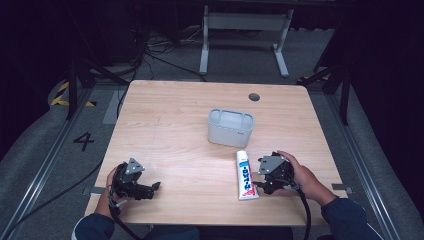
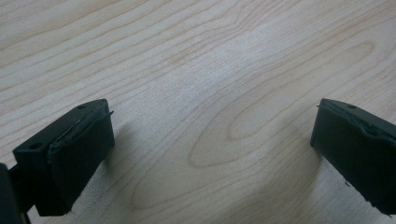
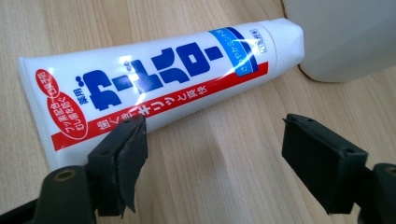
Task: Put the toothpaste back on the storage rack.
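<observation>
Toothpaste tube (image 1: 246, 176) is lying flat on the table (image 1: 170, 130), its cap end pointing toward, and sitting just beside, the white compartmented holder (image 1: 230, 127) that is standing upright past it. Right hand-held gripper (image 1: 256, 185) is resting just beside the tube's flat crimped end, jaws standing wide; in the right gripper view one jaw tip is overlapping the tube (image 3: 154, 86) near its lower edge while the other is standing well clear over bare wood, so nothing is being held. Left hand-held gripper (image 1: 156, 187) is sitting well apart near the table's front left, jaws likewise wide and framing plain wood grain in the left gripper view. Step in hand, by judgement: the approach to the tube, with the grasp not yet made. Next move is calling for the right hand-held gripper to straddle the tube body across its width and close, probably before lifting it toward the holder
</observation>
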{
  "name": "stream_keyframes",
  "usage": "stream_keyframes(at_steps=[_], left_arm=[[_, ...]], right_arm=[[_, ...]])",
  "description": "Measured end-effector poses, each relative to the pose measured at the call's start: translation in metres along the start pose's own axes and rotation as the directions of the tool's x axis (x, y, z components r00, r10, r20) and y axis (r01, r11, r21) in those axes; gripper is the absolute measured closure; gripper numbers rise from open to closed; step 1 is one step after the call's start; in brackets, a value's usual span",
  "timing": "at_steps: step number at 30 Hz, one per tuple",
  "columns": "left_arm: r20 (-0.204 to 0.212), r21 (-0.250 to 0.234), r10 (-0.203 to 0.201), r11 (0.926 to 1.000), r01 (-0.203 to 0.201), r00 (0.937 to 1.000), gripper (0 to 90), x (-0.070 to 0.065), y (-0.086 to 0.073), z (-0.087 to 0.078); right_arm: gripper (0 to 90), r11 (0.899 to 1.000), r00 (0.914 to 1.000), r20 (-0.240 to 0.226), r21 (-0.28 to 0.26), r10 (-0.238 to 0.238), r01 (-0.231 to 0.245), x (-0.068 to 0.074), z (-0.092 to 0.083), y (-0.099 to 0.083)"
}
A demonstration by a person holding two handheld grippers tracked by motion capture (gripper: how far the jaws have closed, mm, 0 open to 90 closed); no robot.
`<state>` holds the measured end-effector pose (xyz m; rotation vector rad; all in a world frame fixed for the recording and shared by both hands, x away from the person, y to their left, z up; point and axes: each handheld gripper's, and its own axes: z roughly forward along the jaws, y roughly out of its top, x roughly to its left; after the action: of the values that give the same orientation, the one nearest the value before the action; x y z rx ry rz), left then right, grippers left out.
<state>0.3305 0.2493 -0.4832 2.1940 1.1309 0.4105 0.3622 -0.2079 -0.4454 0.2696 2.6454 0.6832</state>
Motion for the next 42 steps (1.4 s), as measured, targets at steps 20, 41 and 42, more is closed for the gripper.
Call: stream_keyframes(at_steps=[20,41,42], left_arm=[[0.003,0.002,0.000,1.0000,0.000,1.0000,0.0,0.000,0.000,0.000],[0.003,-0.004,0.014,0.9999,-0.014,0.9999,0.1,0.001,-0.001,-0.001],[0.002,-0.004,0.014,0.9999,-0.014,0.9999,0.1,0.001,-0.001,-0.001]], right_arm=[[22.2,0.996,0.9960,-0.005,-0.006,-0.089,0.089,0.011,0.003,0.023],[23.1,0.995,0.9966,-0.007,0.057,-0.082,0.083,-0.004,0.010,0.013],[22.6,0.994,0.9961,-0.005,0.061,-0.089,0.089,-0.004,0.011,0.014]])
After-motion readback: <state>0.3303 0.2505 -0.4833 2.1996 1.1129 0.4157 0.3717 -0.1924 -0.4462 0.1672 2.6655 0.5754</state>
